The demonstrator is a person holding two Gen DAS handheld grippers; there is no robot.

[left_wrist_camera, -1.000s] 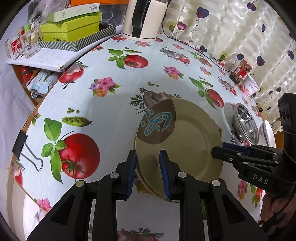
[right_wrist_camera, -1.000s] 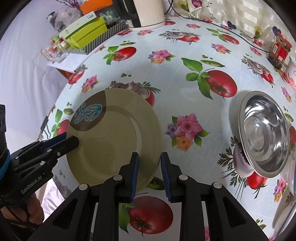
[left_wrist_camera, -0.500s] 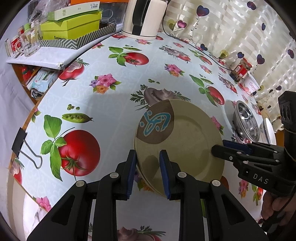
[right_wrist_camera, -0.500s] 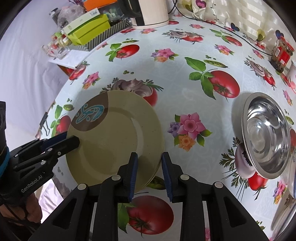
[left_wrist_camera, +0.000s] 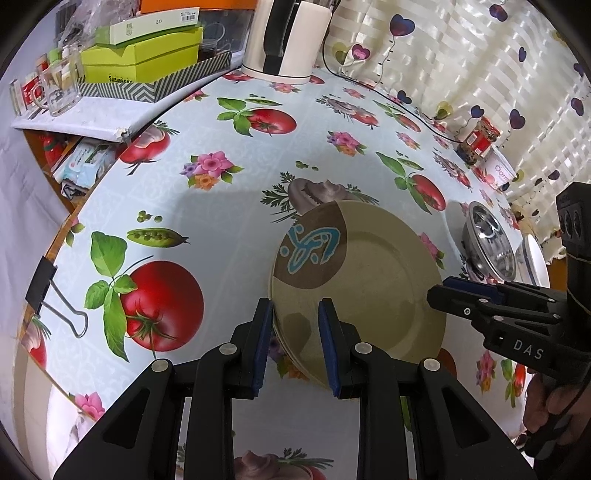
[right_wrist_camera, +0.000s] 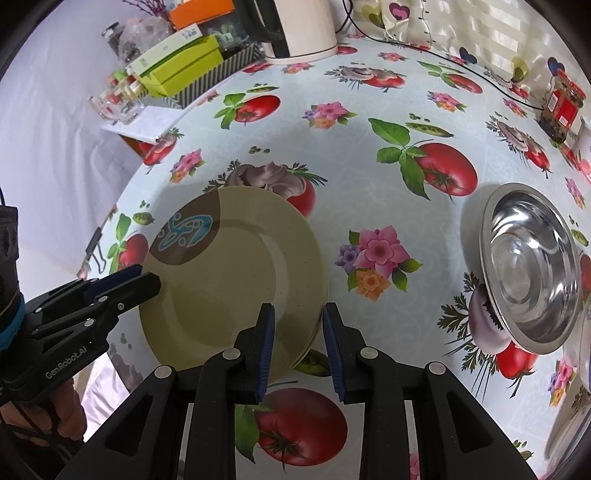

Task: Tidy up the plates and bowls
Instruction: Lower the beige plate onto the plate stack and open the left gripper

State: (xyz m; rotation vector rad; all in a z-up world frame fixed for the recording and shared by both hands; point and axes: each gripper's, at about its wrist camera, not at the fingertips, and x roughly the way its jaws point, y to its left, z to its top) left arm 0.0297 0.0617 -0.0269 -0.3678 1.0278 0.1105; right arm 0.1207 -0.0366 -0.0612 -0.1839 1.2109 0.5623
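A stack of beige plates (left_wrist_camera: pixel 365 280) with a brown patch and blue mark lies on the tablecloth; it also shows in the right wrist view (right_wrist_camera: pixel 236 280). My left gripper (left_wrist_camera: pixel 295 347) is open, its jaws astride the stack's near left rim. My right gripper (right_wrist_camera: pixel 299 347) is open, its jaws astride the near right rim. Each gripper shows in the other's view, the right one (left_wrist_camera: pixel 491 306) and the left one (right_wrist_camera: pixel 92 295), at opposite sides of the stack. A steel bowl (right_wrist_camera: pixel 532 266) sits to the right, also seen small in the left wrist view (left_wrist_camera: pixel 487 240).
A white kettle (right_wrist_camera: pixel 299 29) with its cord, a tray of green boxes (left_wrist_camera: pixel 144 62) and a glass mug (left_wrist_camera: pixel 61 86) stand at the back. A jar (right_wrist_camera: pixel 561 107) is at the far right. A white dish edge (left_wrist_camera: pixel 535 262) lies beyond the steel bowl. A binder clip (left_wrist_camera: pixel 48 295) holds the cloth at the left table edge.
Both grippers have drawn back slightly and risen, so the plate stack sits a little farther off. The jaws stay open around the rim. The plates have not moved.
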